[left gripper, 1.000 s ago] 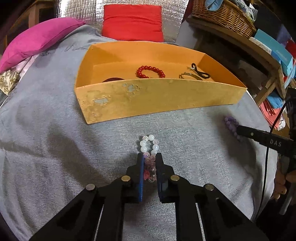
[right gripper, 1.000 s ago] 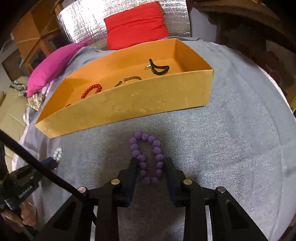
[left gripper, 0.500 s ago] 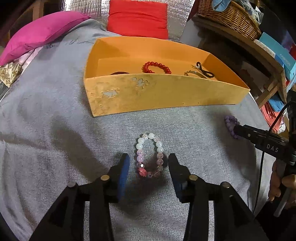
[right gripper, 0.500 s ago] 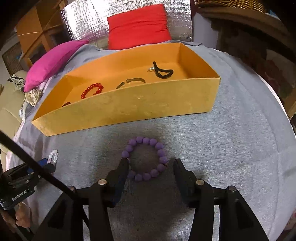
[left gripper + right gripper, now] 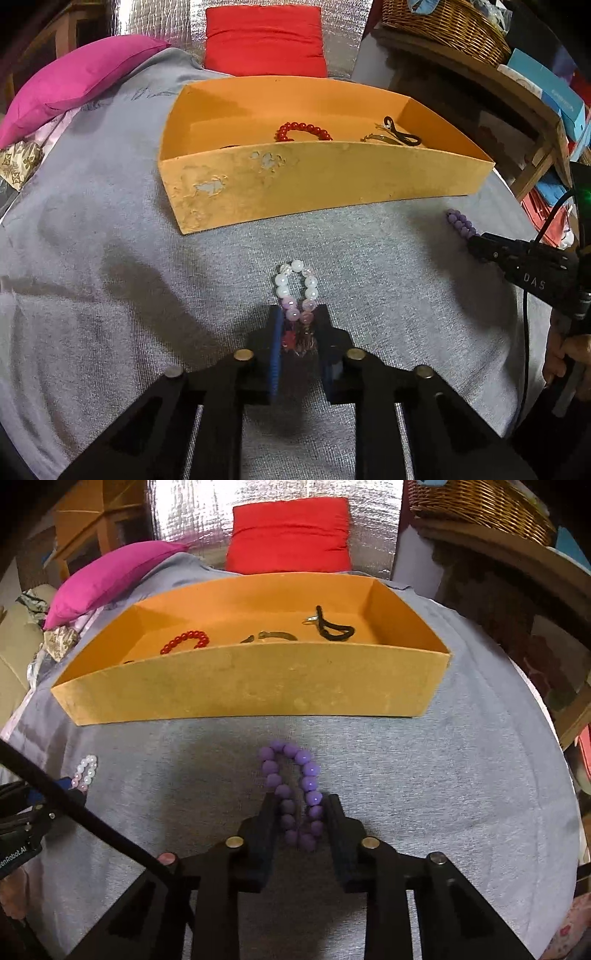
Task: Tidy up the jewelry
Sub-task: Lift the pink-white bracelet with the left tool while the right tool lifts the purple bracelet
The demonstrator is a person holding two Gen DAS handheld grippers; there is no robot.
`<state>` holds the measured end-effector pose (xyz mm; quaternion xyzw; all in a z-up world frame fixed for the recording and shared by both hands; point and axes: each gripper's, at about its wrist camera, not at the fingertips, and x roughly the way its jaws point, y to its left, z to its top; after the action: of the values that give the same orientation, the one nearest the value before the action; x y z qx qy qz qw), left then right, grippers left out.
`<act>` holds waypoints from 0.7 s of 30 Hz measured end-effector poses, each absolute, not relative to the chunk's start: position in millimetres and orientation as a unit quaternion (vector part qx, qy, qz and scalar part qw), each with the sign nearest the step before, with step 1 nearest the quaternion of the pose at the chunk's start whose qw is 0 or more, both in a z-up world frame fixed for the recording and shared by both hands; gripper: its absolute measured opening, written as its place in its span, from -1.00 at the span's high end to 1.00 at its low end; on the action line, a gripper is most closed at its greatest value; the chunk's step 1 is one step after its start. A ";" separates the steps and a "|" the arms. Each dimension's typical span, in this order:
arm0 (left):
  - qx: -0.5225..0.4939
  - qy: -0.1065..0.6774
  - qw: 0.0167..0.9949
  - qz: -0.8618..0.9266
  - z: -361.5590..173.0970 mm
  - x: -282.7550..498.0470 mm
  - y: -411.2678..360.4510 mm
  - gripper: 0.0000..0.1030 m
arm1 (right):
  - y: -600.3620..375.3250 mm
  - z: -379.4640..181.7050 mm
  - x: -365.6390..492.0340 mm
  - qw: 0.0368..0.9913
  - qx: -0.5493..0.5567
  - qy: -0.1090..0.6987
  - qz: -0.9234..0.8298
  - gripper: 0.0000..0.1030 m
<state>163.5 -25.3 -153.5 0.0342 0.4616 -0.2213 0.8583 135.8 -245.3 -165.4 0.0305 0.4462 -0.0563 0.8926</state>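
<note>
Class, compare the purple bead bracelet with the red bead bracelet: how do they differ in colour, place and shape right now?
The purple bracelet lies on the grey cloth in front of the orange box; the red bracelet lies inside that box. The purple bracelet is squeezed into a narrow loop between the closing jaws of the right gripper; the red bracelet lies untouched in an open curve. Both are strings of round beads.

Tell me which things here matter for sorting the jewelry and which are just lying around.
Job: white-pink bracelet, purple bracelet, orange box, red bracelet, black cord.

Lying about: red cushion, pink cushion, wicker basket, blue box.
</note>
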 end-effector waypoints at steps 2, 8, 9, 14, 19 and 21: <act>0.034 0.456 0.861 -0.222 -150.9 162.7 -25.2 0.79 | -252.7 -164.5 134.1 0.892 0.050 0.446 -0.055 0.51; 0.030 0.447 0.864 -0.230 -145.2 161.4 -27.7 0.85 | -271.0 -160.9 127.6 0.892 0.106 0.437 -0.039 0.52; 0.029 0.445 0.865 -0.232 -143.9 160.8 -27.5 0.85 | -273.6 -159.9 126.5 0.892 0.116 0.435 -0.035 0.52; 0.023 0.437 0.867 -0.238 -138.7 158.5 -24.4 0.85 | -281.5 -154.4 122.5 0.893 0.151 0.423 -0.017 0.71; 0.022 0.446 0.865 -0.229 -143.0 162.3 -21.2 0.85 | -281.5 -153.9 121.4 0.892 0.160 0.424 -0.011 0.71; 0.021 0.449 0.865 -0.223 -144.3 163.4 -19.7 0.85 | -281.6 -154.4 121.9 0.890 0.161 0.426 -0.012 0.71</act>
<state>163.4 -19.7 -144.3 0.0209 0.4493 -0.2227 0.8649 121.9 -281.6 -154.4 0.1608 0.4261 -0.0119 0.8902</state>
